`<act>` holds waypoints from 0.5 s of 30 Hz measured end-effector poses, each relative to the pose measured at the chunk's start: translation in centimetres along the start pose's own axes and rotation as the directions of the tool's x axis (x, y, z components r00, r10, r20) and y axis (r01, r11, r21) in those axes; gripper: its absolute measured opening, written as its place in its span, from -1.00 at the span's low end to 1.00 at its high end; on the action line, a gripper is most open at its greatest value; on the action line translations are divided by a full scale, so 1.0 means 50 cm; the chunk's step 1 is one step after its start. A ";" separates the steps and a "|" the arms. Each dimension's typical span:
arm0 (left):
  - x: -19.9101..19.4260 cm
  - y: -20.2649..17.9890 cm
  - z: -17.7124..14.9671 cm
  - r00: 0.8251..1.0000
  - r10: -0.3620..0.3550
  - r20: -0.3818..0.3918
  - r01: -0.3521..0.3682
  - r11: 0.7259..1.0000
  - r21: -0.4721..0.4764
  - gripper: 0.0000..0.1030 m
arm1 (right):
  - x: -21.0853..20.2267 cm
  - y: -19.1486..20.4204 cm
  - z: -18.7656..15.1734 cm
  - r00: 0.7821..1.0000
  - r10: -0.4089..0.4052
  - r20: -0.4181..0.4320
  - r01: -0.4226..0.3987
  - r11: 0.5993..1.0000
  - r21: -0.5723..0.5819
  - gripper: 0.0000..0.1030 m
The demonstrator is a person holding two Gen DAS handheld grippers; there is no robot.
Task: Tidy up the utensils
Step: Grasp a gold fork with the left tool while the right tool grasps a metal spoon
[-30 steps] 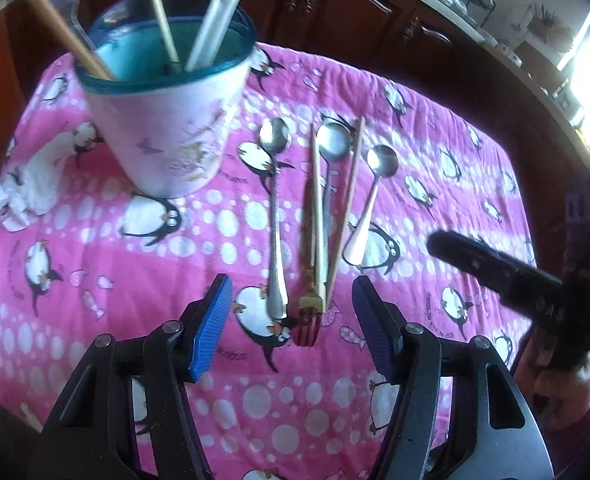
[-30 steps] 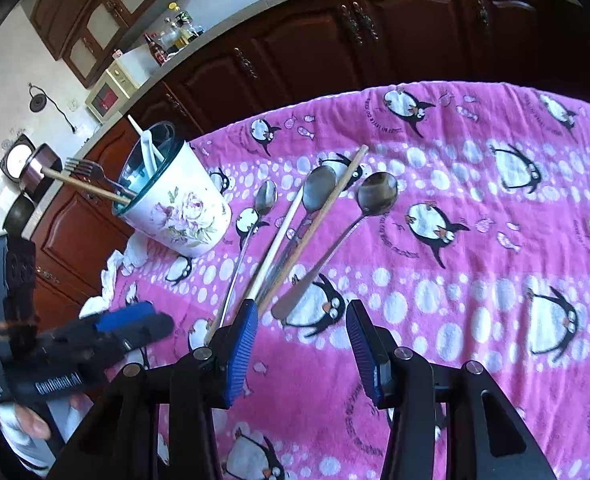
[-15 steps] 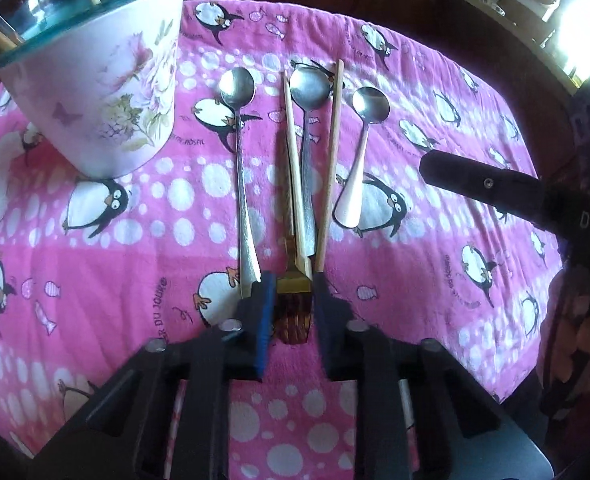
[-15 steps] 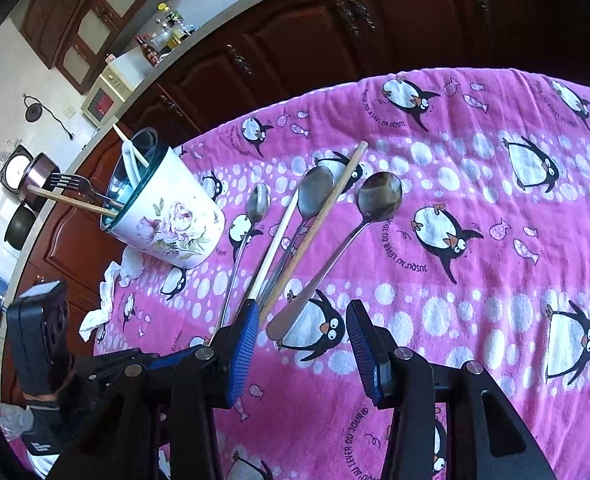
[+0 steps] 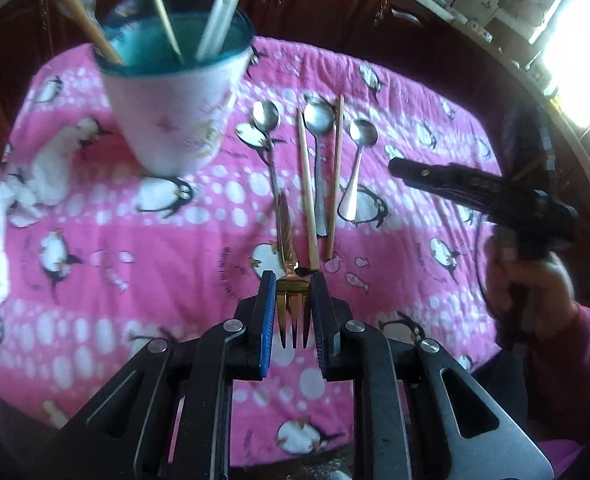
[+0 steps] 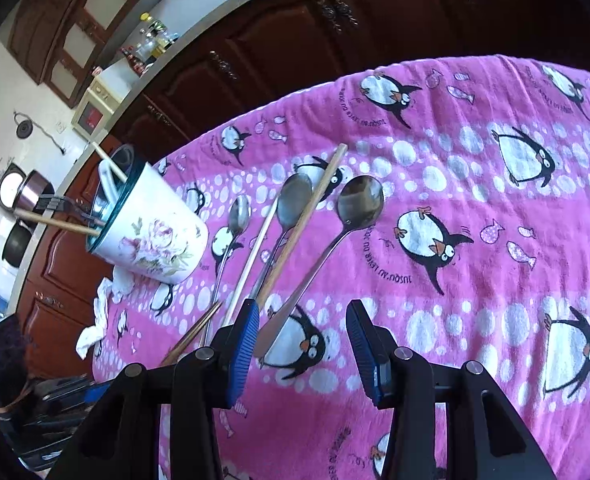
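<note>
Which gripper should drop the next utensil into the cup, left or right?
Left. The left gripper is already shut on the gold fork, lifted and facing the cup. The right gripper is open, holding nothing.

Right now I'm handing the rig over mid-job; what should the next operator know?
Left gripper: shut on the gold fork, held by the tines.
Right gripper: open, empty, above the cloth near the rightmost spoon.
Floral cup: already holds a fork, chopsticks and a white utensil.
On the cloth: three spoons and two chopsticks.
Left to do: drop the fork in the cup, then the rest.
</note>
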State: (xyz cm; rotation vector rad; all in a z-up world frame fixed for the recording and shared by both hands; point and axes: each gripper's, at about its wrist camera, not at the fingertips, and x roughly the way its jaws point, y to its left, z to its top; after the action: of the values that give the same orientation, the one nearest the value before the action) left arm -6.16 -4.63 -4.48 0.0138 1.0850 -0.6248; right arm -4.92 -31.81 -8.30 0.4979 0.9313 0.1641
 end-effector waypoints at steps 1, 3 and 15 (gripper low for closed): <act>-0.014 0.004 0.001 1.000 -0.003 0.010 0.003 1.000 -0.007 -0.69 | 0.004 -0.003 0.004 1.000 -0.004 0.003 0.004 1.000 0.005 -0.14; -0.039 0.012 0.004 0.999 -0.011 0.030 0.012 1.000 -0.018 -0.69 | 0.011 -0.009 0.014 1.000 -0.017 0.011 0.017 1.000 0.010 -0.14; -0.119 0.058 0.036 0.995 -0.041 0.096 0.050 0.994 -0.095 -0.90 | 0.078 -0.075 0.105 0.996 -0.072 0.045 0.067 0.993 0.093 -0.17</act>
State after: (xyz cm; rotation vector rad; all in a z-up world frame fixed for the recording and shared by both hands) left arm -5.15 0.02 0.48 -0.1239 1.0256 -0.6076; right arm 1.31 -35.50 -10.34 0.5509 0.9102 0.0462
